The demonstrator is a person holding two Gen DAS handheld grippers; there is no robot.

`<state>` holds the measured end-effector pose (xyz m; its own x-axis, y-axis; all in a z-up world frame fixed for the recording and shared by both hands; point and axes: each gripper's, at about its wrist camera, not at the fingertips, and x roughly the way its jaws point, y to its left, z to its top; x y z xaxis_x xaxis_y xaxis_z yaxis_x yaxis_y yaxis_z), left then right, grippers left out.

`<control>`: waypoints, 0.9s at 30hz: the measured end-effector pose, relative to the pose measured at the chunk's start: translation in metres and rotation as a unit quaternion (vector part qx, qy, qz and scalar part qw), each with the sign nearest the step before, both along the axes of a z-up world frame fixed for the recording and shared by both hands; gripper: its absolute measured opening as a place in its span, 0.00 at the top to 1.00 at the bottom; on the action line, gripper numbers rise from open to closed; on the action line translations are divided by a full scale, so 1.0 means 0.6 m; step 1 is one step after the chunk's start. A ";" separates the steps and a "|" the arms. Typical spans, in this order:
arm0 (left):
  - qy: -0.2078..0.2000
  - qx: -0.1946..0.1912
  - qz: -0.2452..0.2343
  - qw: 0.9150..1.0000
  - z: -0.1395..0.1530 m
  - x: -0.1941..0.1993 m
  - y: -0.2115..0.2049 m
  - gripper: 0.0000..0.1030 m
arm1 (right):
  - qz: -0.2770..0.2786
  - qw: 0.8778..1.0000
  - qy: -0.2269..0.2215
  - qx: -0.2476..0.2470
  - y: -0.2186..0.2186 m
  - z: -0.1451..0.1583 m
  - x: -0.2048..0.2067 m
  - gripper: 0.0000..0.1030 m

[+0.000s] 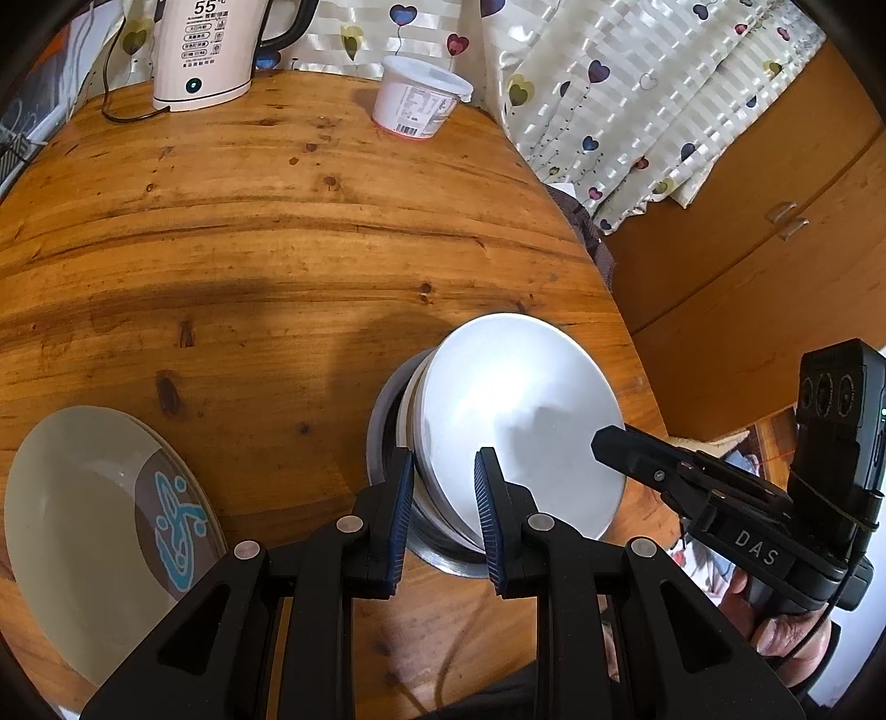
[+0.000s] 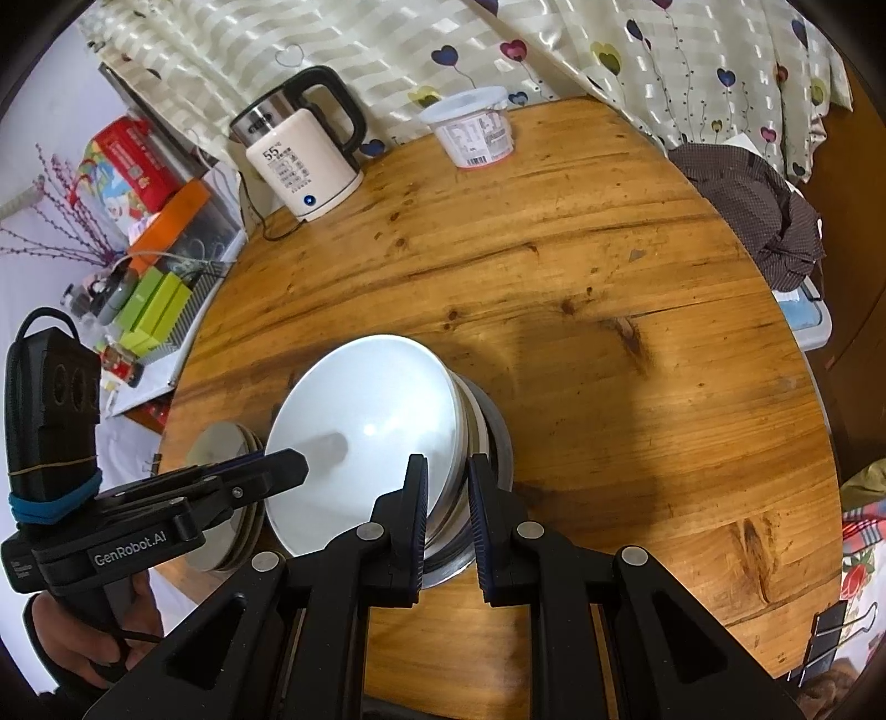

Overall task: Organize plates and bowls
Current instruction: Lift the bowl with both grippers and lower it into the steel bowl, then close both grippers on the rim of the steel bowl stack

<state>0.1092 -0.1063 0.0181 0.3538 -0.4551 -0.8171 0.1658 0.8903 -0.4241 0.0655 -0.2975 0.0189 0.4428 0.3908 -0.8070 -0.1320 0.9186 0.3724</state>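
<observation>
Near the worktop's (image 1: 277, 232) near edge, both tongs, left (image 1: 443, 509) and right (image 2: 447, 515), pinch the tilted white bowl's (image 1: 526, 421) rim over the stack (image 2: 487, 437); nesting unfinished, plate (image 1: 83, 509) still apart at the left.

A heart-print curtain (image 2: 554, 50) hangs behind the round wooden table (image 2: 609, 310), beside wooden cabinets (image 1: 747, 238).

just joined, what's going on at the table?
A person holds a gripper in each hand, both clamped on opposite rims of a white bowl nested in a small stack on the wooden table. The left gripper and right gripper grip its edges. A patterned plate sits alongside, untouched.
</observation>
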 end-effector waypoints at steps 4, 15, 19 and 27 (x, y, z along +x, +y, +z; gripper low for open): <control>-0.004 0.001 0.000 1.000 -0.001 -0.001 0.000 0.77 | 0.000 1.000 0.003 -0.003 0.000 -0.004 0.002 0.86; -0.019 0.006 -0.002 1.000 0.000 -0.003 0.000 0.77 | 0.003 1.000 -0.003 -0.009 -0.001 -0.007 0.005 0.85; -0.023 0.007 0.000 1.000 0.000 -0.004 -0.001 0.77 | 0.007 1.000 -0.006 -0.013 0.001 -0.006 0.005 0.85; -0.034 0.015 0.000 0.999 -0.001 -0.005 -0.004 0.77 | 0.010 1.000 -0.011 -0.016 0.000 -0.007 0.006 0.85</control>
<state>0.1060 -0.1087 0.0173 0.4085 -0.4307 -0.8048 0.1934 0.9025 -0.3848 0.0690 -0.2972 0.0147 0.4524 0.3742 -0.8095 -0.1578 0.9270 0.3403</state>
